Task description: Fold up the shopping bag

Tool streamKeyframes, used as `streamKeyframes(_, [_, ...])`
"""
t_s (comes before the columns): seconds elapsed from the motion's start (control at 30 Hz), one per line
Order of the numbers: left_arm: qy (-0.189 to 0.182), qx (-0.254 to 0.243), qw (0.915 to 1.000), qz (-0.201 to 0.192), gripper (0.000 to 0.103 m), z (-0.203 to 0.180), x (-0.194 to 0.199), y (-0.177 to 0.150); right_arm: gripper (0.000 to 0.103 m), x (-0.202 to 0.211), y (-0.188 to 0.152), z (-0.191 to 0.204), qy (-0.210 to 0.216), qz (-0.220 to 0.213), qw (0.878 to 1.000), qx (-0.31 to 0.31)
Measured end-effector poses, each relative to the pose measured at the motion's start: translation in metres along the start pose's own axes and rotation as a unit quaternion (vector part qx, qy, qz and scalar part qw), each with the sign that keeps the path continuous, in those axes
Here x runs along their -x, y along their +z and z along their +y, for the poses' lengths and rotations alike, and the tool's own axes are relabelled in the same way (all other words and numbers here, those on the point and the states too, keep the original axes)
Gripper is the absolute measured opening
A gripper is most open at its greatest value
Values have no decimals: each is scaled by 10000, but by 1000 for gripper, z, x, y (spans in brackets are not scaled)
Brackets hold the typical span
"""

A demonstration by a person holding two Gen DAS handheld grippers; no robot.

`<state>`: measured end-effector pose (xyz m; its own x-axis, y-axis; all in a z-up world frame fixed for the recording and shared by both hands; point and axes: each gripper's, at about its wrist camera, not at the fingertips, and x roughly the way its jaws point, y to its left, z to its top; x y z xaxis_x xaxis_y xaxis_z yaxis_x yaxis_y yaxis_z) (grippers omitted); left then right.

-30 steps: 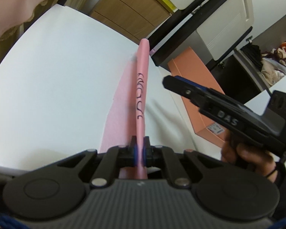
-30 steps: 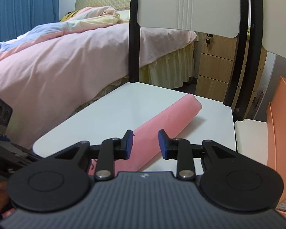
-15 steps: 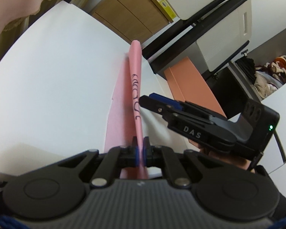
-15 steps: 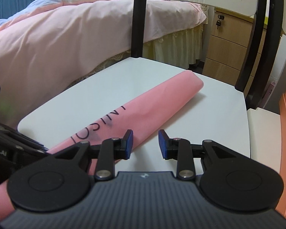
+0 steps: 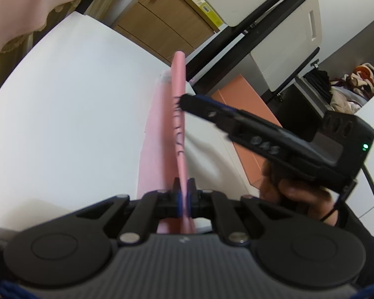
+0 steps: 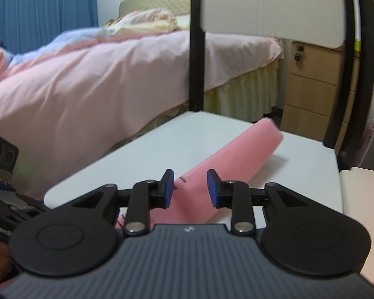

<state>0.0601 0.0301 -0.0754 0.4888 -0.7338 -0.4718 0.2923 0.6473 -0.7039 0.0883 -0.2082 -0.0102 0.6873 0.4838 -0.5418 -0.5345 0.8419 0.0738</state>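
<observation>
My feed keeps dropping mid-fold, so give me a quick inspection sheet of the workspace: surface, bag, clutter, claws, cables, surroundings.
Surface: white table, bare apart from the bag.
Job's things: pink shopping bag, folded into a long strip with dark lettering, one end lifted off the table.
Clutter: nothing seen on the table.
Grippers: left claw shut on the bag's near end; right claw open, its tip right at the bag's lifted strip, contact unclear.
Cables: thin dark cord by the right hand's unit.
Surroundings: bed with pink cover, black-framed chair, wooden drawers, orange box.
</observation>
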Motion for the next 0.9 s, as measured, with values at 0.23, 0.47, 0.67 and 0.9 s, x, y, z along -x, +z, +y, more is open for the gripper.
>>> streamKeyframes(0.23, [109, 112, 9998, -153, 10, 2, 8, 1, 32, -28, -2, 8, -51, 501, 9987, 100])
streamKeyframes(0.47, [184, 42, 9995, -249, 20, -1, 15, 2, 31, -42, -2, 17, -35, 709, 9972, 242])
streamKeyframes(0.67, [386, -182, 9982, -411, 40, -8, 26, 4, 32, -43, -3, 21, -89, 736, 9964, 414])
streamKeyframes(0.9, [872, -684, 9913, -715, 47, -21, 41, 3, 32, -39, -5, 23, -157, 754, 9959, 480])
